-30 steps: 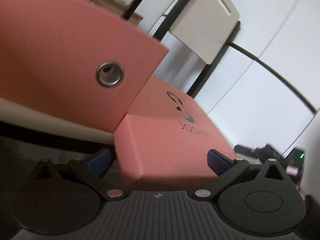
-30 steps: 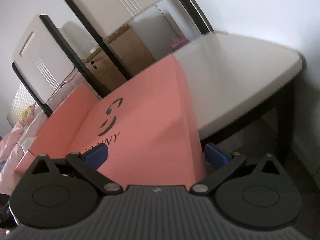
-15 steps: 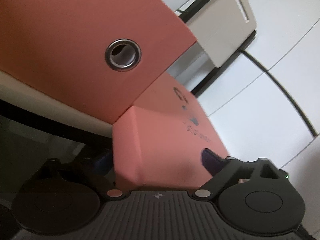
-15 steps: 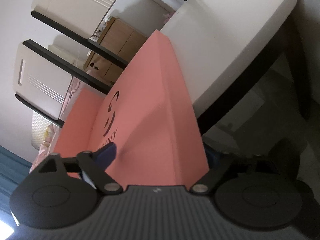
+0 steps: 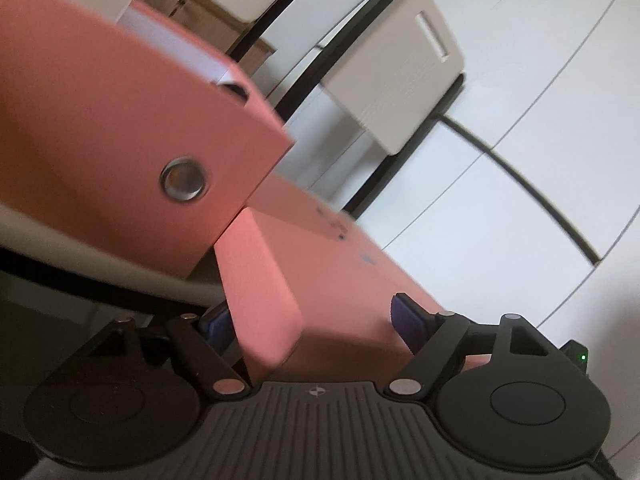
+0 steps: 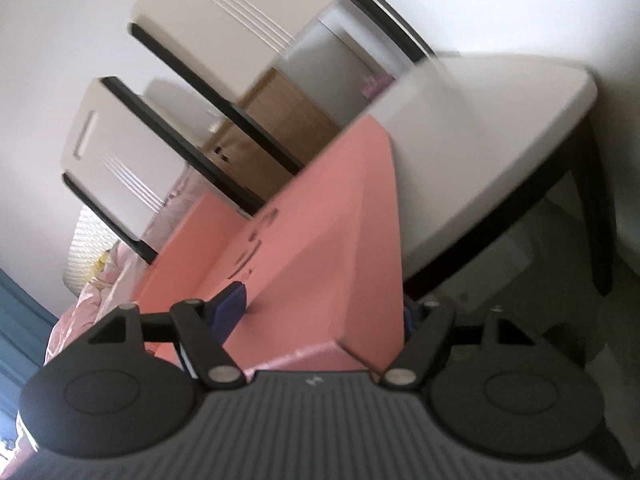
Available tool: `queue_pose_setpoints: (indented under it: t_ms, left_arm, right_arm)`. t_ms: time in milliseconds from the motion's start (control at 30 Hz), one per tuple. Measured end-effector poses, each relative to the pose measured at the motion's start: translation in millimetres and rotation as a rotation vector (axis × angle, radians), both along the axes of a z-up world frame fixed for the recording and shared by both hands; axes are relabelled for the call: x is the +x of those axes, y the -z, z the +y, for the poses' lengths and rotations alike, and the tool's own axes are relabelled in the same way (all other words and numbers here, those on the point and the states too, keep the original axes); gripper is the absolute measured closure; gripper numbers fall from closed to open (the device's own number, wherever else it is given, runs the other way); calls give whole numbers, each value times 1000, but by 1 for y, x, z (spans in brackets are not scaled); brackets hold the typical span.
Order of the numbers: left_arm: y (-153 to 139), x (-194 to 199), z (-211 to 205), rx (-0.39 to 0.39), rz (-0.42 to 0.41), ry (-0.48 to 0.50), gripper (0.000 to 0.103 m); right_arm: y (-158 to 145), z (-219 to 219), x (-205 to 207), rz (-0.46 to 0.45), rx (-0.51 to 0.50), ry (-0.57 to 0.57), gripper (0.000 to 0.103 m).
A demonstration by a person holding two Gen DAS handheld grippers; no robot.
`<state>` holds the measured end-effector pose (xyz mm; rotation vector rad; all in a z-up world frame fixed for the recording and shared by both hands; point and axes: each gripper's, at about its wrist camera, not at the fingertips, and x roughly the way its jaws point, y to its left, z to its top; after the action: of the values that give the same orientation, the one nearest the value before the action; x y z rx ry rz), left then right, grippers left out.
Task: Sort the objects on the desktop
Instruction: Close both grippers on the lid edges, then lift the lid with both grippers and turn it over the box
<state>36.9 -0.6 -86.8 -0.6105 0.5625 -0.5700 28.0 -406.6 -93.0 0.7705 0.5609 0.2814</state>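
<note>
Pink box lid btwn both grippers' jaws

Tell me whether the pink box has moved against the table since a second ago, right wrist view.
Yes. The pink box, clamped in the right gripper, has rolled with it: the table now tilts more steeply, though less than half a second ago.

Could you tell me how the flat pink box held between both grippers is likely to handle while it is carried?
The flat pink cardboard box looks rigid, showing no sag. With both grippers, left gripper and right gripper, clamping opposite ends, it probably resists twisting. Its smooth faces might slip.
</note>
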Motion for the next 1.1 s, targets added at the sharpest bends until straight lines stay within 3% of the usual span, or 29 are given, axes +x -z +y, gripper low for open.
queue_pose_setpoints:
  t_ms: [733,1100]
  left_arm:
    - [-45,-13,6,-34,-95,15,19]
    - [-81,-9,21,-1,-173,6,19]
  right_arm:
    - [-48,5,-37,-132,-7,49,31]
    - [-65,19,-34,-217,38,52,31]
